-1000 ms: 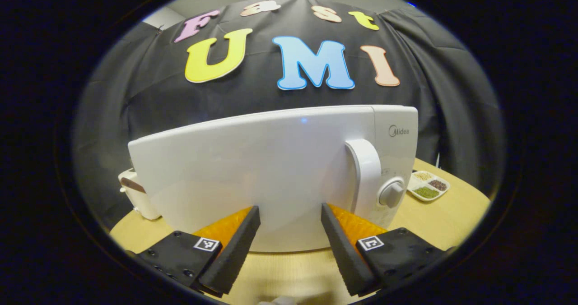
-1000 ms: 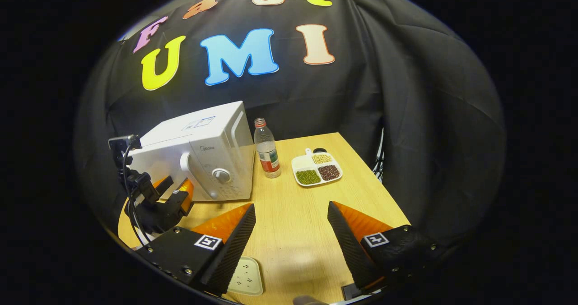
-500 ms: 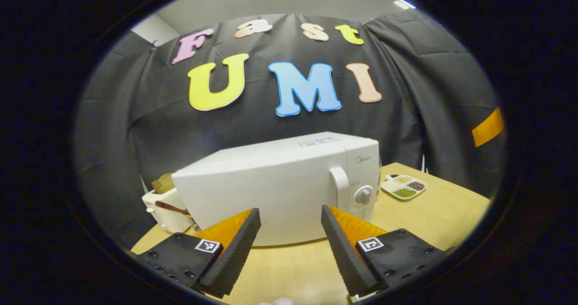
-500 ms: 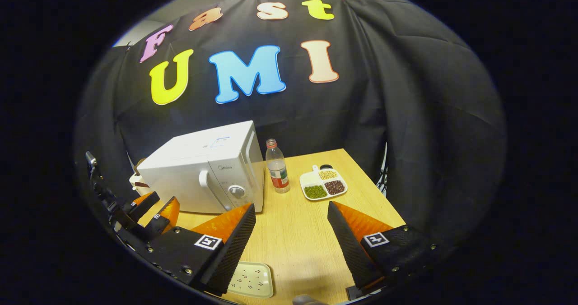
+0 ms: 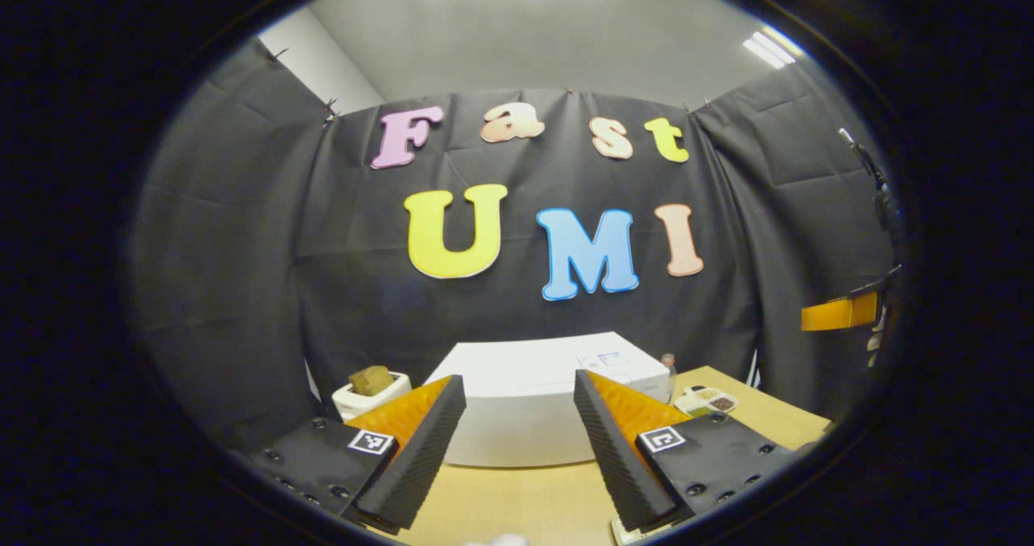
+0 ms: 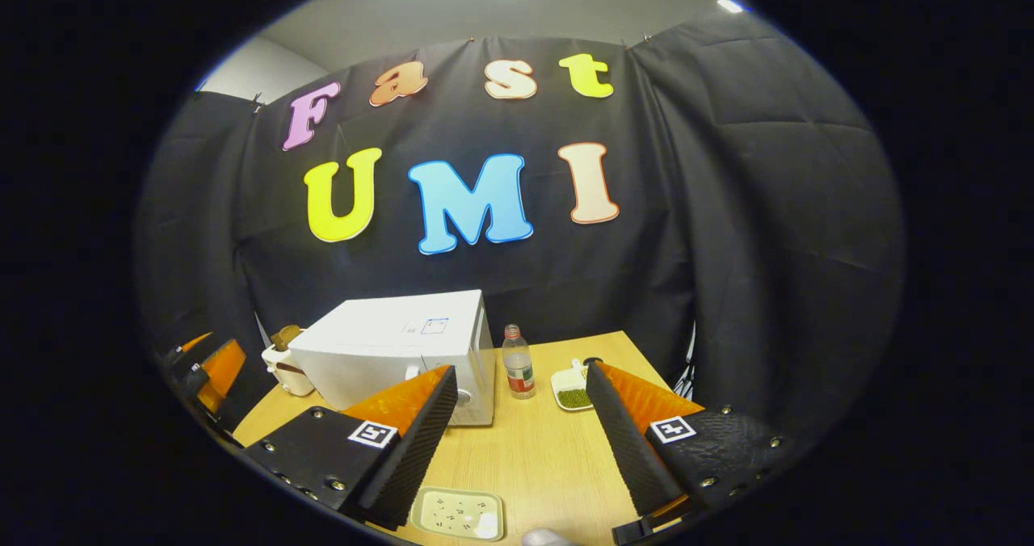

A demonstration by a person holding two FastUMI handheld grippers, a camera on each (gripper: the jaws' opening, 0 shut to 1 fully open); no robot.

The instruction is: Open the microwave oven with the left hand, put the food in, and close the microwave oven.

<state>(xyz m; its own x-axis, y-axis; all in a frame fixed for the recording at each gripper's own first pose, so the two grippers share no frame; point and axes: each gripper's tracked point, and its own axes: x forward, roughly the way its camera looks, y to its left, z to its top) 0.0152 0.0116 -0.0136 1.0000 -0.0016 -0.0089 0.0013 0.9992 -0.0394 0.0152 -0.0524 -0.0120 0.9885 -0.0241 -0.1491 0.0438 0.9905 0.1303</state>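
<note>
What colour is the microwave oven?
White; the microwave oven shows best in the right gripper view.

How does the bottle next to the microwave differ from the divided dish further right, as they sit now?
The bottle stands upright and narrow; the divided dish lies flat and low. The bottle is clear plastic with a red-banded label; the dish is white, with green grains showing in one compartment. The bottle sits close beside the microwave; the dish lies further right, partly hidden behind the right gripper. Both rest on the wooden table.
</note>
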